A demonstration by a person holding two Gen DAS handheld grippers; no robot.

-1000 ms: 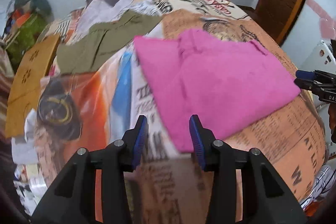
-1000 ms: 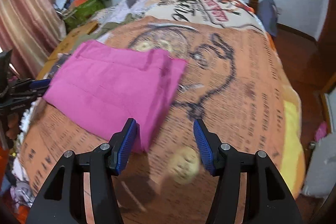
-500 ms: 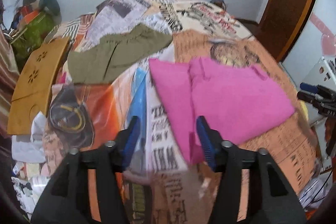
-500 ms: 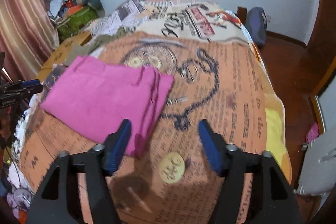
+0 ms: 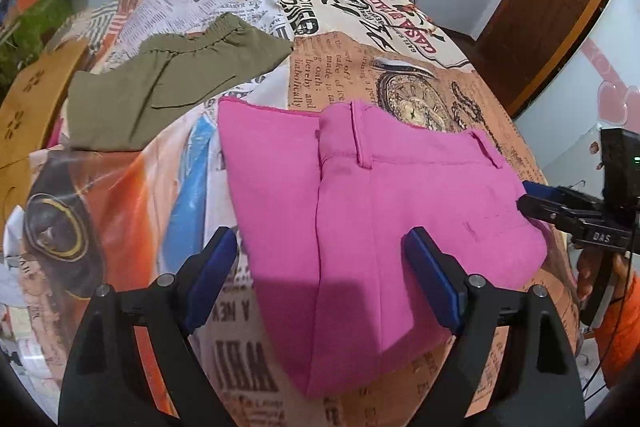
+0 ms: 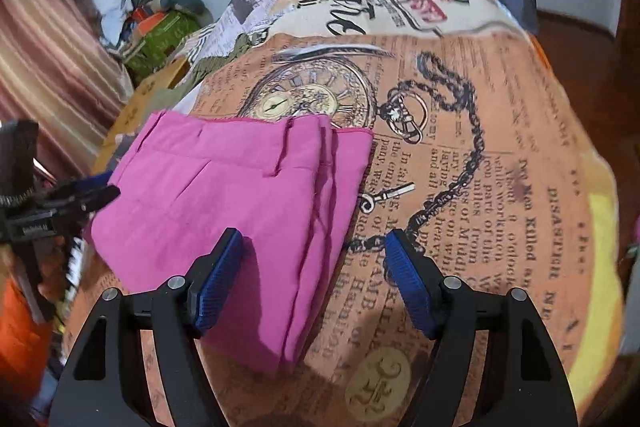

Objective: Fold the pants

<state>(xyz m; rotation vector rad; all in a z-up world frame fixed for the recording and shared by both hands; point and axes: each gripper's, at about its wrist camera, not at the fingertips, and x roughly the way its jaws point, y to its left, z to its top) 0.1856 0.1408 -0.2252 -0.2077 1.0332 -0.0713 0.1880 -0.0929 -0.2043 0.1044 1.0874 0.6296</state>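
The pink pants (image 5: 360, 211) lie folded into a compact rectangle on the newspaper-print bedspread (image 5: 360, 67); they also show in the right wrist view (image 6: 240, 195). My left gripper (image 5: 324, 279) is open and empty, low over the near edge of the fold. My right gripper (image 6: 314, 279) is open and empty, over the fold's right near corner. The right gripper shows in the left wrist view (image 5: 536, 199) by the pants' right edge. The left gripper shows in the right wrist view (image 6: 96, 191) at the pants' left edge.
Folded olive-green pants (image 5: 168, 83) lie behind the pink ones to the left. A wooden board (image 5: 24, 115) and piled clothes (image 6: 160, 19) sit at the bed's left side. A wooden door (image 5: 552, 7) is at the right.
Both grippers have moved in closer to the pink pants and have opened wider. The pants lie as before.
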